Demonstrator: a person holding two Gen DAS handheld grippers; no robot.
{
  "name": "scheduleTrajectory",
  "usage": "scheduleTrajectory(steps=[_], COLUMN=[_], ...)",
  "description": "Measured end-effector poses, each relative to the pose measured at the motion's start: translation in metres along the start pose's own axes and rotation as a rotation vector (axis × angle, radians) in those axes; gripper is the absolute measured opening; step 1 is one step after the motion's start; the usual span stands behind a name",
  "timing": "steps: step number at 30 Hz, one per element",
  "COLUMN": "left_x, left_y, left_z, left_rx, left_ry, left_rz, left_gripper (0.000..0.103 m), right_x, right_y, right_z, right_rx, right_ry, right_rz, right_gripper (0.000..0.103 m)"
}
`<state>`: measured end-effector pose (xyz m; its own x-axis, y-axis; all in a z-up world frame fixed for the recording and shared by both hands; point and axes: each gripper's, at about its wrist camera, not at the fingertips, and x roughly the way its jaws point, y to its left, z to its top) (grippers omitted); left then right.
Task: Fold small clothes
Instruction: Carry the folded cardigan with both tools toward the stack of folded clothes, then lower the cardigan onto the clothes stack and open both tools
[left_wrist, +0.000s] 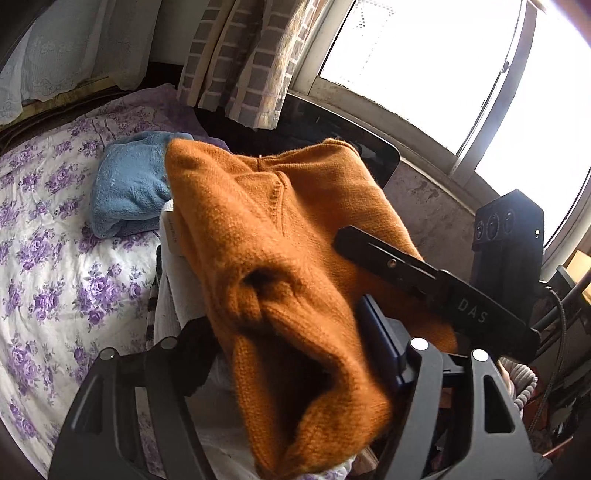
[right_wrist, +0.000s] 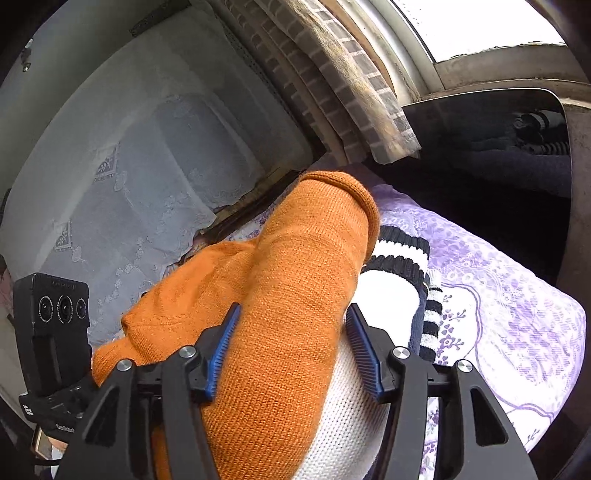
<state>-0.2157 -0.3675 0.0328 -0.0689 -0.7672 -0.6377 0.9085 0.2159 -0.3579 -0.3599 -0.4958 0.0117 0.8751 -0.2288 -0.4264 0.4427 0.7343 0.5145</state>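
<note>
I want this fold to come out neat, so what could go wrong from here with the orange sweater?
1. The orange sweater lies between the right gripper pads with a gap on the right side; a pull now may slip off the knit.
2. It rests on a white garment with black stripes, which could get pinched or dragged along.
3. In the left wrist view the sweater is bunched over the left gripper, near a blue towel, so creases may get folded in.
</note>
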Motion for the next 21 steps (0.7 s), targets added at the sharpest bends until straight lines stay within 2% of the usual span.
scheduleTrajectory(steps=[2,3,6,9,13,17,21], left_x=[-0.013,-0.021,-0.044,-0.048,-0.040,-0.028,-0.015], left_y=[0.000,0.000,0.007,0.016,0.016,0.010,0.008], left_z=[0.000,0.001,0.008,0.015,0.015,0.007,-0.002], left_rx=[-0.004,0.003,0.015,0.002,0.012,0.051,0.063], left_ry=[-0.012,-0.029,-0.095,-0.106,-0.105,-0.096,-0.081], left_rz=[-0.017,-0.008,0.066,0.126,0.197,0.248,0.267], left_gripper=[0.069,0.069,0.071,0.071,0.078,0.081,0.086], right_x=[-0.007,-0.013,-0.028,-0.044,-0.050,-0.034,-0.013], right_y=[0.001,0.003,0.006,0.020,0.047,0.064,0.061], right_z=[0.006,0.006,0.013,0.023,0.033,0.033,0.028], right_rx=[0.001,0.000,-0.012,-0.076,-0.195,-0.277,-0.294], right_ry=[-0.011,-0.016,-0.039,-0.099,-0.134,-0.100,-0.037], right_rz=[-0.042,-0.054,-0.068,-0.116,-0.145,-0.159,-0.190], right_gripper=[0.066,0.066,0.066,0.065,0.056,0.046,0.042])
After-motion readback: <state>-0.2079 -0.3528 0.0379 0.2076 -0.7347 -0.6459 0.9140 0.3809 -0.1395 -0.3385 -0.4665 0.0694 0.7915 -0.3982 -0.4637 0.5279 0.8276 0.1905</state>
